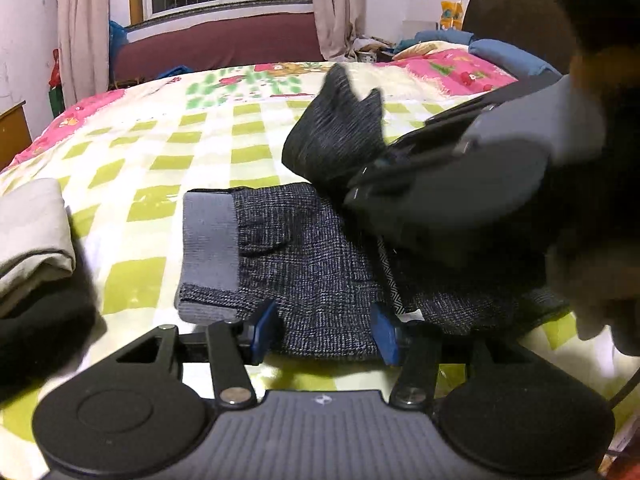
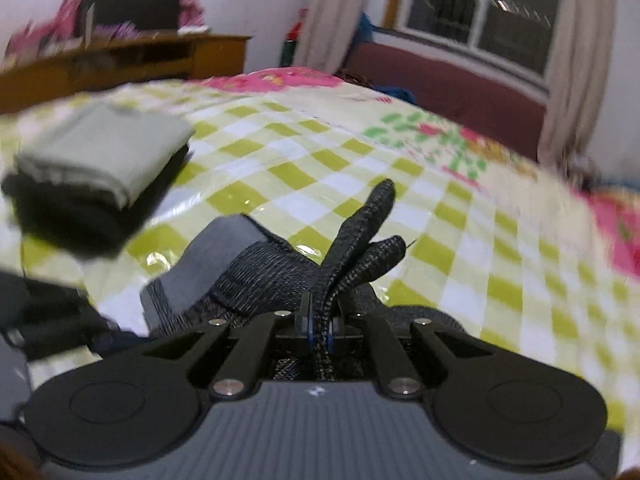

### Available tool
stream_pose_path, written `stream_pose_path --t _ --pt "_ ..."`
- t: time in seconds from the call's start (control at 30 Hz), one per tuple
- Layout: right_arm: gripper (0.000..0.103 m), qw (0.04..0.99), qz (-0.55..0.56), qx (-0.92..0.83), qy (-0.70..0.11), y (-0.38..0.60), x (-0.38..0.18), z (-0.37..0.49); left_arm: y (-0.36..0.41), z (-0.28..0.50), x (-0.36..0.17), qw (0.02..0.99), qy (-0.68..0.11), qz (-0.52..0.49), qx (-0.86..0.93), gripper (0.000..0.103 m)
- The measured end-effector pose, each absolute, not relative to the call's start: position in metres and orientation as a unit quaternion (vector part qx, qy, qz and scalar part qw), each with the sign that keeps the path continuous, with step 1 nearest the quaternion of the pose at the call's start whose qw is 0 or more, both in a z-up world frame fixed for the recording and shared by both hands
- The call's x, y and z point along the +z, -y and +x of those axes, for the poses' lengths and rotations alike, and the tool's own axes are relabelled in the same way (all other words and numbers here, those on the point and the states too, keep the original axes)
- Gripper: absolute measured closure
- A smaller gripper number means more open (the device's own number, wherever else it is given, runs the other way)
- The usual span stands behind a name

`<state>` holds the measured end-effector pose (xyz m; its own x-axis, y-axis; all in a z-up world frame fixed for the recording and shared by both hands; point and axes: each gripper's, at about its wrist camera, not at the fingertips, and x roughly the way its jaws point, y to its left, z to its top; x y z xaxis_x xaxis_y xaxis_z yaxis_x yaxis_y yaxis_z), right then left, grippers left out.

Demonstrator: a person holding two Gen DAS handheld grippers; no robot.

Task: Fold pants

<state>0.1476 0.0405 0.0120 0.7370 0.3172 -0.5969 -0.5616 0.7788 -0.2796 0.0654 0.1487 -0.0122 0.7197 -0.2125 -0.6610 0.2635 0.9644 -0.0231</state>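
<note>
So the right hand-held gripper (image 2: 319, 330) is clamped on the pants (image 1: 312, 256) hem, lifting it over the bed (image 1: 160, 140); left hand-held gripper (image 1: 322, 330) spread apart at the near edge.

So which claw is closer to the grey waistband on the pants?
Left. The left claw sits open just beside the grey waistband; the right claw is farther along, shut on the pants leg ends.

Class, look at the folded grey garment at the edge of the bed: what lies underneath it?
Under the folded grey garment lies a black folded garment, with only its edge showing. The rest of it is covered, so its type cannot be told.
</note>
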Motion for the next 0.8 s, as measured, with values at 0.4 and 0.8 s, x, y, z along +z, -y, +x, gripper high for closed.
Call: stream_pose_path --t 0.4,0.8 --pt "0.095 0.891 -0.259 0.278 -0.248 -0.061 0.004 0.144 -0.165 0.051 -0.011 0.926 -0.353 0.028 -0.129 0.037" --pt "0.093 0.853 -0.311 0.35 -0.229 -0.088 -0.003 0.141 -0.177 0.045 -0.019 0.92 -0.373 0.028 -0.118 0.037"
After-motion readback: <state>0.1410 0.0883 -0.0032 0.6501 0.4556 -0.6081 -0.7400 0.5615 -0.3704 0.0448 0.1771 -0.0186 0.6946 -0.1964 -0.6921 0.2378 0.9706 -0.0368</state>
